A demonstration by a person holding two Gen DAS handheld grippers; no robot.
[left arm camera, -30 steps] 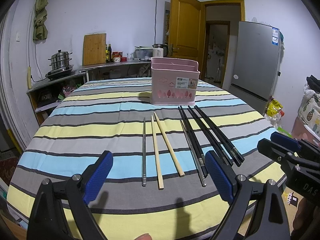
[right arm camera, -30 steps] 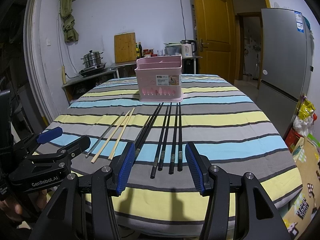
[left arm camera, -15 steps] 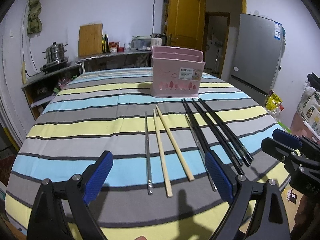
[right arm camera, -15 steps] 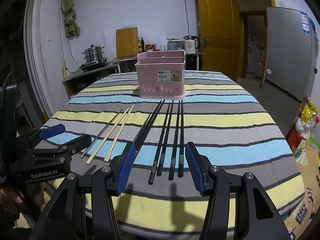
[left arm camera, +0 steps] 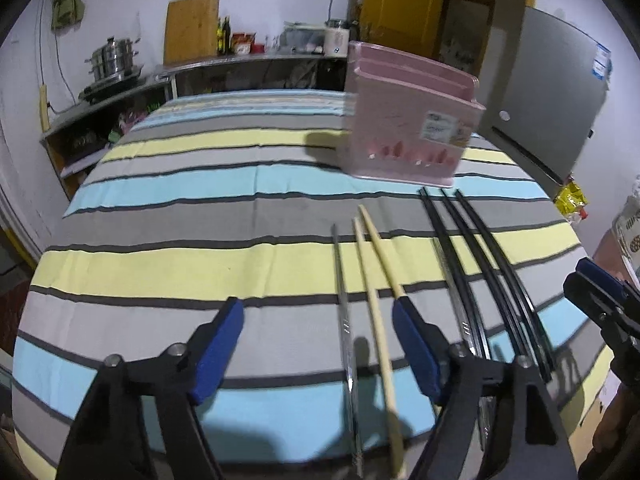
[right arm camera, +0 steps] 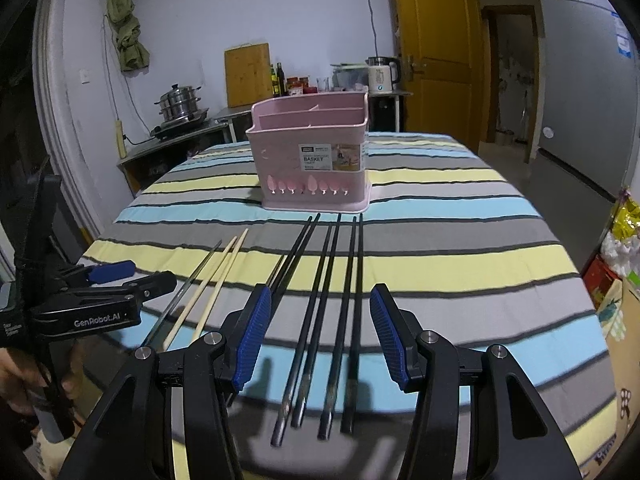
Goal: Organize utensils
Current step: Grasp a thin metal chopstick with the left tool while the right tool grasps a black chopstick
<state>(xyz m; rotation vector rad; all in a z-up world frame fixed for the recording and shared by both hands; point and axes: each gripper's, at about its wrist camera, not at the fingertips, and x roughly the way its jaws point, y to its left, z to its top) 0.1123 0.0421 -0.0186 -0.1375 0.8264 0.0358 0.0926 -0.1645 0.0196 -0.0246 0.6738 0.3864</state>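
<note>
A pink utensil basket (left arm camera: 404, 132) (right arm camera: 316, 160) stands on the striped tablecloth (left arm camera: 200, 184) (right arm camera: 460, 264). In front of it lie a metal chopstick (left arm camera: 343, 312) (right arm camera: 188, 284), two wooden chopsticks (left arm camera: 374, 304) (right arm camera: 218, 280) and several black chopsticks (left arm camera: 480, 256) (right arm camera: 332, 280). My left gripper (left arm camera: 318, 346) (right arm camera: 132, 278) hovers low with its jaws closing; the metal chopstick and one wooden chopstick lie between its pads, untouched. My right gripper (right arm camera: 320, 336) (left arm camera: 600, 284) is also closing, with black chopsticks between its pads and no contact.
A counter with a steel pot (right arm camera: 180, 108), a cutting board (right arm camera: 246, 76) and a kettle (right arm camera: 382, 74) runs along the back wall. A grey fridge (right arm camera: 588, 88) and an orange door (right arm camera: 436, 52) stand at the right. A person's hand (right arm camera: 16, 372) holds the left gripper.
Both grippers have moved forward over the near ends of the chopsticks. The left one tipped further down and its pads have come closer together; the right pads narrowed slightly.
</note>
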